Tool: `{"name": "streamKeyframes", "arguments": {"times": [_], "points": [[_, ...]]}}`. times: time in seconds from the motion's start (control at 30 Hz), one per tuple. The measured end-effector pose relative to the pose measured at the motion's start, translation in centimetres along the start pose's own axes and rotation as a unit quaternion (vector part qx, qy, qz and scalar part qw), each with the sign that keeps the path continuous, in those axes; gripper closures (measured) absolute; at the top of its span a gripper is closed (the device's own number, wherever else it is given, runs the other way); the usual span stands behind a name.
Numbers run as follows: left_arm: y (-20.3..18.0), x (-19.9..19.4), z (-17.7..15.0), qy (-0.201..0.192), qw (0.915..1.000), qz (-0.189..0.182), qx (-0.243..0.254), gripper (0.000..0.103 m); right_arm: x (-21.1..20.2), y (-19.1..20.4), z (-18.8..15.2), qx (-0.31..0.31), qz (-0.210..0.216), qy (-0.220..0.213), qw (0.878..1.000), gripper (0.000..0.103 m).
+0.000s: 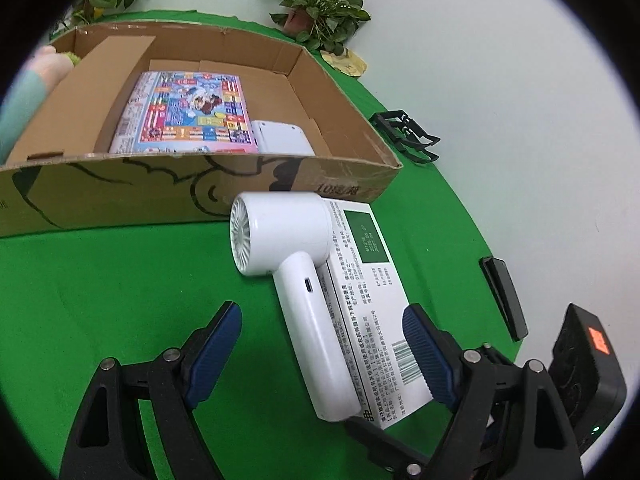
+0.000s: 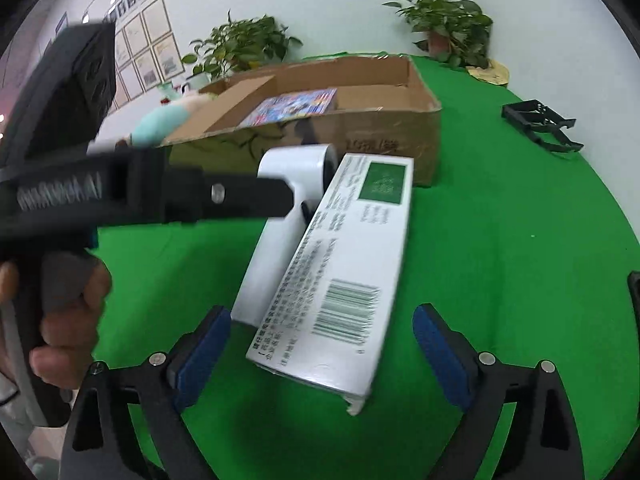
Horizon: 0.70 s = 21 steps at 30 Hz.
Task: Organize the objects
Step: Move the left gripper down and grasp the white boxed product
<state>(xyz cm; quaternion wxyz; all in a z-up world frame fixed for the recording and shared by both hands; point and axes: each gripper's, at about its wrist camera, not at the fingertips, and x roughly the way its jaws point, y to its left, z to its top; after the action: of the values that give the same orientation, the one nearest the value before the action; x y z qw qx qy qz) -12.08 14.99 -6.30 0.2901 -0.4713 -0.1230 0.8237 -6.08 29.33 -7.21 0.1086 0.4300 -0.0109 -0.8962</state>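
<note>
Handheld fan (image 1: 298, 280) and white carton (image 1: 372, 312) are seen lying side by side, touching, on the green cloth (image 1: 120, 300) just in front of the cardboard box (image 1: 200, 192). The left gripper (image 1: 324, 354) is spread wide, with nothing pressed by its pads; the fan's handle and the carton's near end lie between them, long axes running away toward the box. The right gripper (image 2: 322, 354) is likewise spread wide astride the carton's near end. The fan's head is partly hidden in the right view by the left gripper's body.
</note>
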Motion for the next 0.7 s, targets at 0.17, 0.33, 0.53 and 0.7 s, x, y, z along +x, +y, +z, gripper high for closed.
{"name": "streamKeyframes", "arguments": {"times": [0.17,0.33,0.53,0.7], "points": [[-1.2,0.9,-0.6,0.016,0.9988,-0.046,0.001,0.026,-1.0,-1.1,-0.8,-0.012,-0.01,-0.006,1.0,0.035],[-2.8,1.7,-0.7,0.027,0.9965,-0.079,0.004,0.031,-2.9,-4.9,-2.0,0.028,-0.044,-0.005,0.999,0.037],[-4.4,1.7,-0.3,0.026,0.9971,-0.07,0.015,0.042,-3.3,-6.3,-1.8,0.039,-0.045,-0.011,0.998,0.017],[-5.1,3.0,0.5,0.042,0.9946,-0.094,0.008,0.042,-2.6,-5.3,-1.3,0.032,-0.062,-0.012,0.997,0.035]]}}
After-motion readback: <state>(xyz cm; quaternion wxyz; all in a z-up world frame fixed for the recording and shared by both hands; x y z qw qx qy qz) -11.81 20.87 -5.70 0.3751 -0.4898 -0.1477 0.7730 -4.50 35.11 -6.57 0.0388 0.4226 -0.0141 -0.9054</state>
